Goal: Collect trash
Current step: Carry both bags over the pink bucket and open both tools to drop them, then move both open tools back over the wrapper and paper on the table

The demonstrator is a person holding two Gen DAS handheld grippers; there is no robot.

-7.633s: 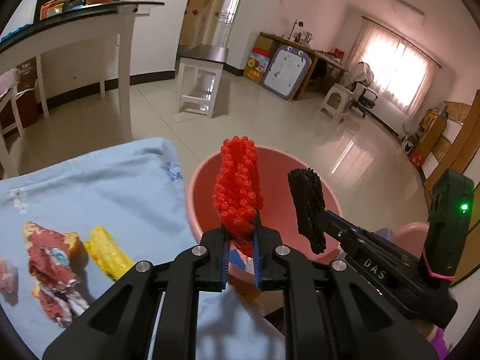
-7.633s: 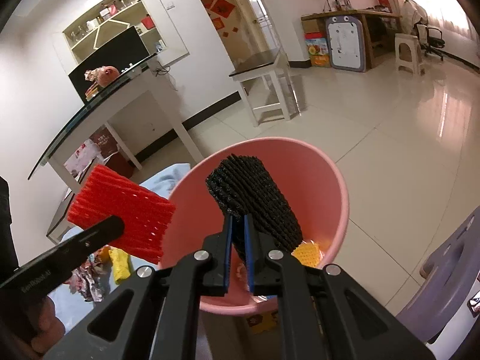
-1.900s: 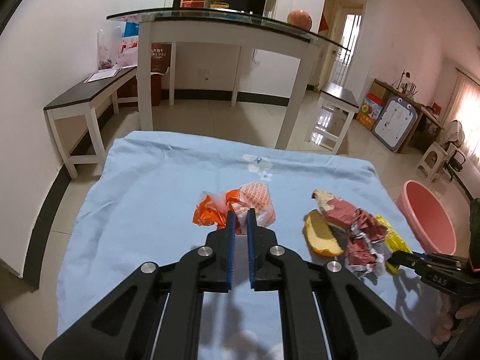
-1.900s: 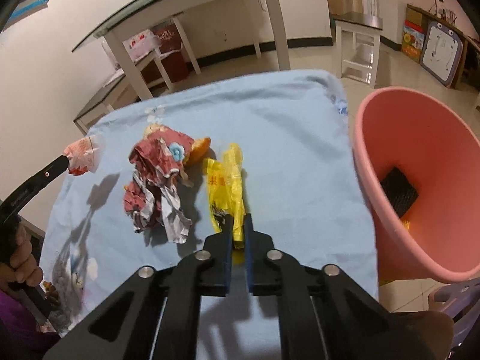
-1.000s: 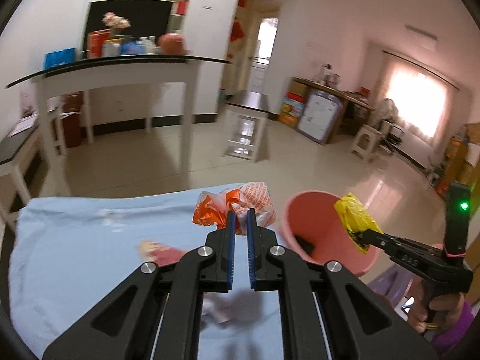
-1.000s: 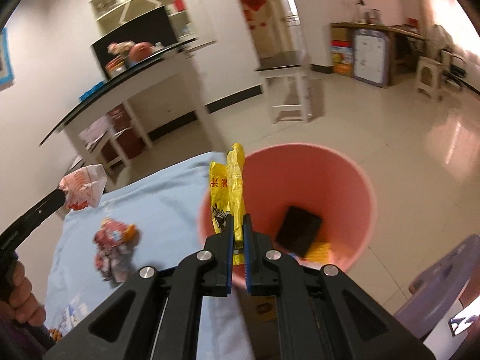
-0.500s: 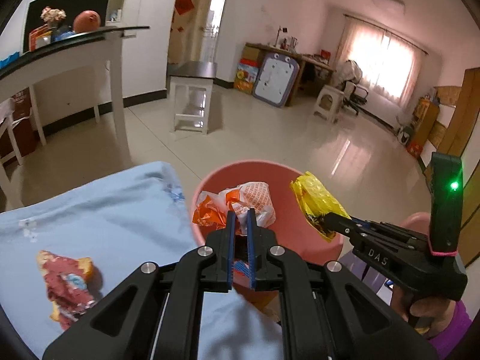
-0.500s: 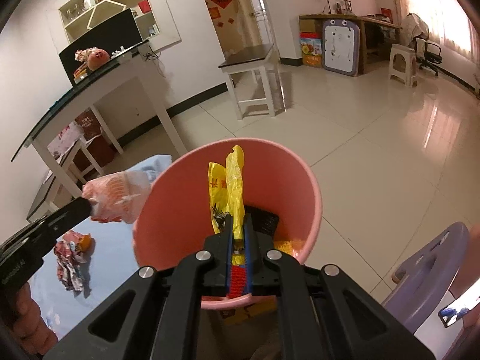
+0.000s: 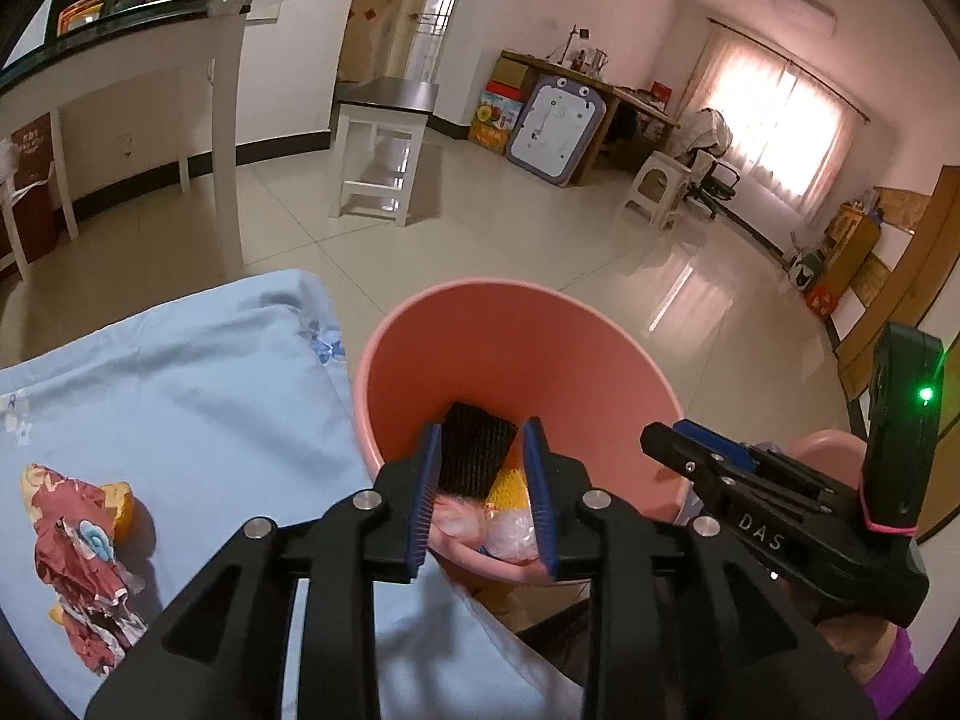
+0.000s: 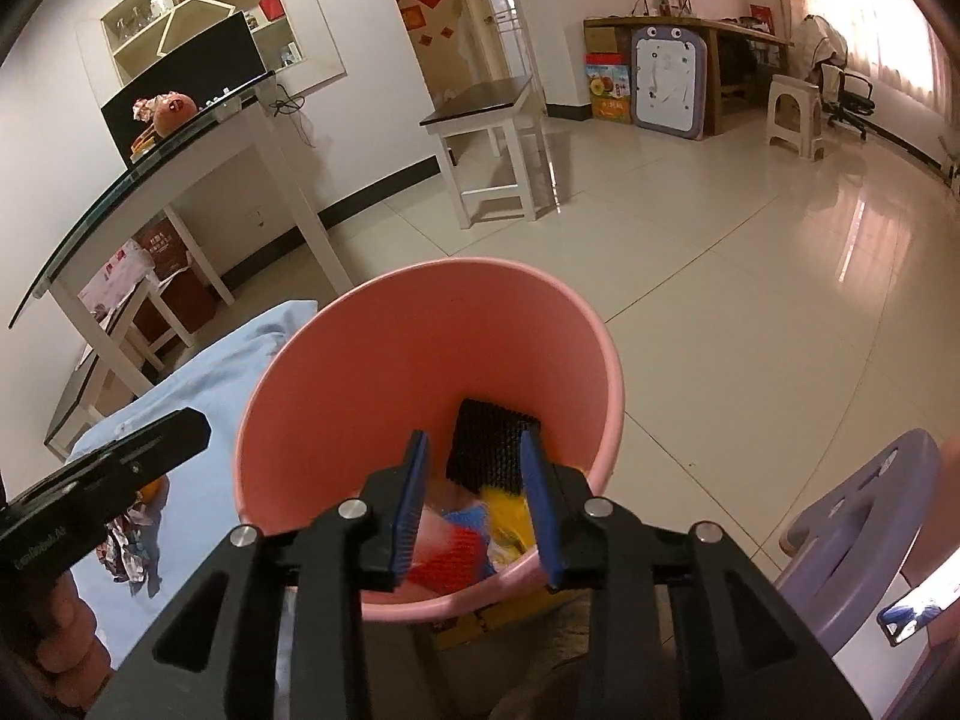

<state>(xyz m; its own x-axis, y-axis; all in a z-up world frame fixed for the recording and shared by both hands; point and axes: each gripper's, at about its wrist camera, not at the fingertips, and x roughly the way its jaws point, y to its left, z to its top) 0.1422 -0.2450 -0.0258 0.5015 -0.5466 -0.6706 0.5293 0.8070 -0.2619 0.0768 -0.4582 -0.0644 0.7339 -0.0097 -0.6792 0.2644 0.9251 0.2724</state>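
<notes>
A pink bucket (image 9: 420, 354) stands beside the table covered by a blue cloth (image 9: 180, 396); it also shows in the right wrist view (image 10: 336, 384). Inside lie a black foam net (image 9: 477, 456), a yellow wrapper (image 10: 507, 510), a red net (image 10: 447, 558) and a pale orange-white wrapper (image 9: 456, 519). My left gripper (image 9: 483, 501) is open and empty above the bucket's near rim. My right gripper (image 10: 477, 501) is open and empty over the bucket. A crumpled red wrapper with a piece of bread (image 9: 78, 546) lies on the cloth at the left.
A purple plastic stool (image 10: 864, 534) stands right of the bucket. A glass-topped white table (image 9: 180, 30) and a small white bench (image 9: 384, 138) stand further back on the tiled floor. A desk with clutter lines the far wall.
Both grippers have opened over the bucket. The orange-white wrapper from the left and the yellow wrapper from the right have dropped into it.
</notes>
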